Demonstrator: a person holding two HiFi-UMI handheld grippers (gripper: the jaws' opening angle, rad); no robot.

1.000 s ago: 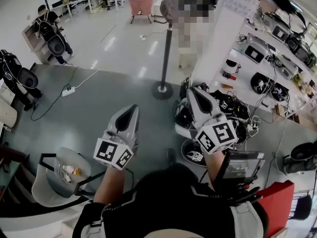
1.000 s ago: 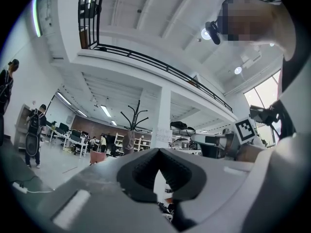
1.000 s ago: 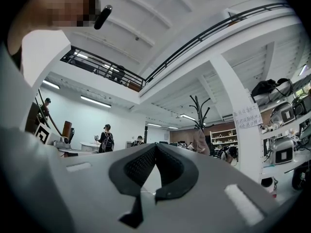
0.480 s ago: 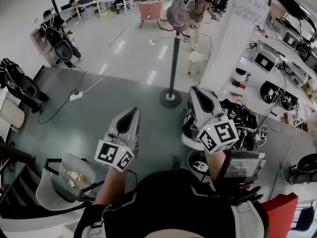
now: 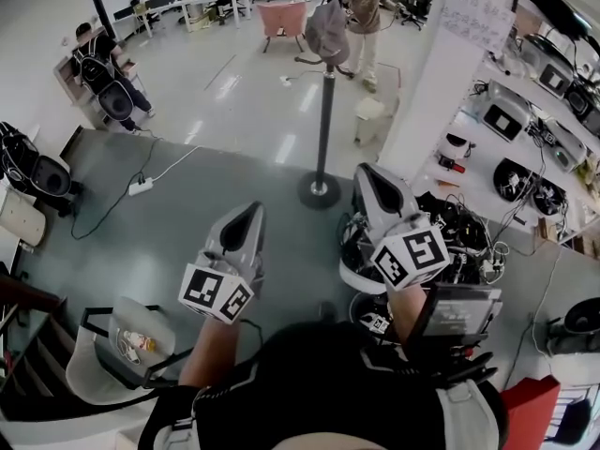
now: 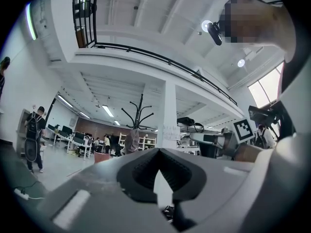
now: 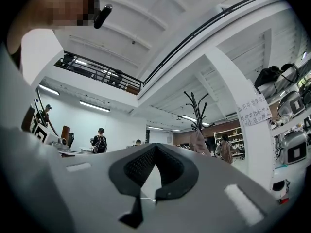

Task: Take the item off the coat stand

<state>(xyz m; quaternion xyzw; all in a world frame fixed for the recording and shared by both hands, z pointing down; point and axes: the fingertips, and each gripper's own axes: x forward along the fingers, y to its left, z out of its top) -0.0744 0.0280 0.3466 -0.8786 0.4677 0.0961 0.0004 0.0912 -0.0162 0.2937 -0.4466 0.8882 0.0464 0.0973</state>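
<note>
1. Step in hand: approach, I'd say. No contact with the target yet.
2. Item (image 5: pixel 328 28), grey and hat-like, hangs at the top of the stand (image 5: pixel 323 125). That's far centre, well apart from both grippers.
3. Left gripper (image 5: pixel 251 206): fingers pressed together, nothing between them.
4. Right gripper (image 5: pixel 369 172): same, closed and empty.
5. Both point roughly level toward the stand. The item shows left of the finger tips in the left gripper view and right of them in the right gripper view, so the stand lies between the two lines of aim.
6. Next move needs: get near the stand, spread one gripper's fingers, and raise it to hook height. The right looks nearer. Then pinch the fabric and lift it up off the hook before pulling back.
7. Risks: a sideways tug may tip the stand. The gear pile (image 5: pixel 450 223) sits right of its base, and a person (image 5: pixel 364 12) stands beyond it.
</note>
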